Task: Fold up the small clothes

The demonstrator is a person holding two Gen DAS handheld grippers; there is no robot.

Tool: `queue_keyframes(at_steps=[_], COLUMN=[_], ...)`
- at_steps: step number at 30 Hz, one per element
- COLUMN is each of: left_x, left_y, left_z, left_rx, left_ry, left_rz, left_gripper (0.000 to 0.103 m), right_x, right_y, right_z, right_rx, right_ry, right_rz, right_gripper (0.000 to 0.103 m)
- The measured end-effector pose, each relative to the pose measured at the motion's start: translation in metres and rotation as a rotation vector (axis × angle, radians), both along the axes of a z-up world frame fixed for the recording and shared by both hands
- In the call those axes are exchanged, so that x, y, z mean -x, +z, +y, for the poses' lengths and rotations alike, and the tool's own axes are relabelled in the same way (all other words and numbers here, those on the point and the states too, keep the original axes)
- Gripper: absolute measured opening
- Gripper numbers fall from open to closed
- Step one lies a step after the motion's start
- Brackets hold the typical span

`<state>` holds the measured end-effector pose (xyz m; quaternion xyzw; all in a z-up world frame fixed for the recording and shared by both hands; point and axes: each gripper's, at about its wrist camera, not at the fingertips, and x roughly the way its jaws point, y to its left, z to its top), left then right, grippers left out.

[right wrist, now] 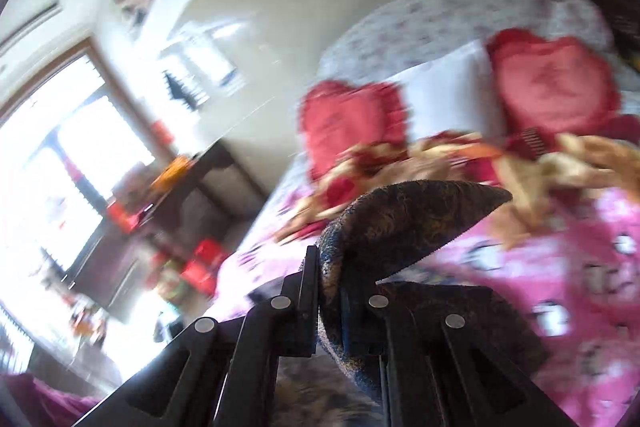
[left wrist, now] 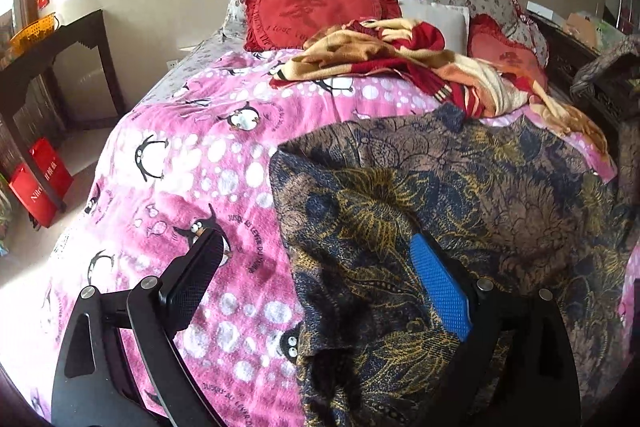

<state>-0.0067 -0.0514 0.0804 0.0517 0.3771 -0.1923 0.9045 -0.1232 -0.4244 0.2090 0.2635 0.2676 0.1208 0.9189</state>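
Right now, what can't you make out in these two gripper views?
- Left wrist view: the near part of the dark floral garment is hidden behind the open left gripper and cut off by the bottom edge.
- Right wrist view: motion blur smears the heart cushions; the garment's shape past the right gripper is unclear.

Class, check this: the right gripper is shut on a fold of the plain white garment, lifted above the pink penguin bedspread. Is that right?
Not quite. The right gripper is shut on a dark floral-patterned garment, not a plain white one, above the pink penguin bedspread. The right wrist view shows it.
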Motion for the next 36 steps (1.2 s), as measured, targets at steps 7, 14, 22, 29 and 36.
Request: queue_keyframes(at_steps=[7, 14, 22, 29, 36], left_x=[0.002, 0.003, 0.003, 0.005, 0.0], left_y=[0.004, -0.002, -0.006, 0.009, 0.014], left_z=[0.017, 0.005, -0.003, 0.035, 0.052], left_rx=[0.046, 0.078, 0.075, 0.039, 0.051], left_ry=[0.006, -0.049, -0.062, -0.041, -0.029], left_rz=[0.03, 0.048, 0.094, 0.021, 0.001], left_gripper=[0.095, 0.095, 0.095, 0.095, 0.095], right_x=[-0.031, -0.016, -0.092, -0.145, -0.167], right_y=[-0.085, -0.114, -0.139, -0.138, -0.111], right_z=[0.124, 0.122, 0.148, 0.178, 0.228], right_rx=[0.211, 0.227, 0.163, 0.196, 0.216], right_ry=[0.204, 0.134, 0.088, 0.251, 0.436], right_rz=[0.247, 0.275, 0.275, 0.257, 0.096], right_gripper=[0.05, 0.054, 0.065, 0.007, 0.034])
